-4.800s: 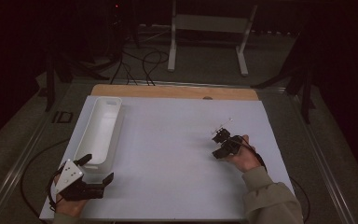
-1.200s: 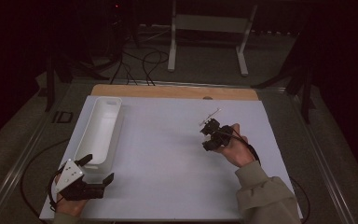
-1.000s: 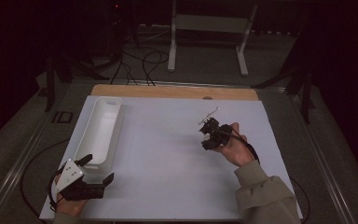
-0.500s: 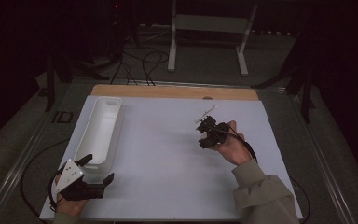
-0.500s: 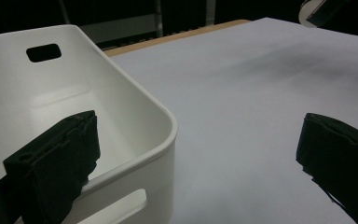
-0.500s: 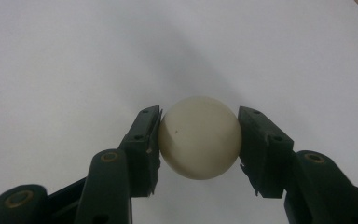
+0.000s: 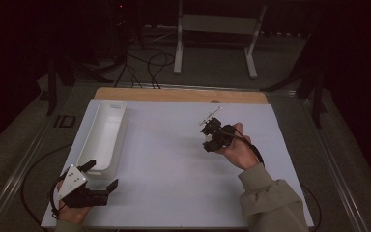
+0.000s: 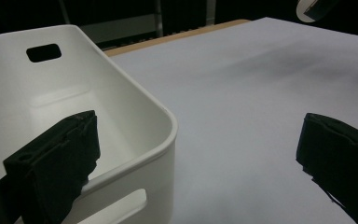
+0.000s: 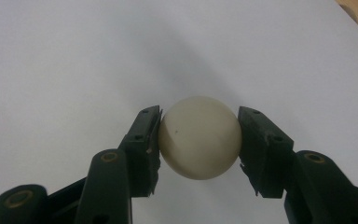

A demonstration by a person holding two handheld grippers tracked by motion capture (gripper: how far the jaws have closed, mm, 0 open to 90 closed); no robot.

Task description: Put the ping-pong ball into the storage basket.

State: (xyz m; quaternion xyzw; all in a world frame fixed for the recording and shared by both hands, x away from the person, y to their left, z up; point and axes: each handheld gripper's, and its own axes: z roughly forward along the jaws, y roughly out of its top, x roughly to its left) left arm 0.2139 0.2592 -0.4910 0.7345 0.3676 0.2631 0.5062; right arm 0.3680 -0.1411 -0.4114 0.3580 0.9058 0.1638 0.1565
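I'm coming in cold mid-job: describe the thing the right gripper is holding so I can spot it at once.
Start from the white table sheet; the long white plastic bin lies along its left side. Right of centre, the right gripper is shut on a small, smooth, cream-white ball. It is the scene's one round object.

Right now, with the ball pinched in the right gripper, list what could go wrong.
1. The round cream ball is held in the right gripper only at its two sides, so it may slip out and roll across the white table.
2. The white bin sits far across, beside the open left gripper; a drop on the way is possible.
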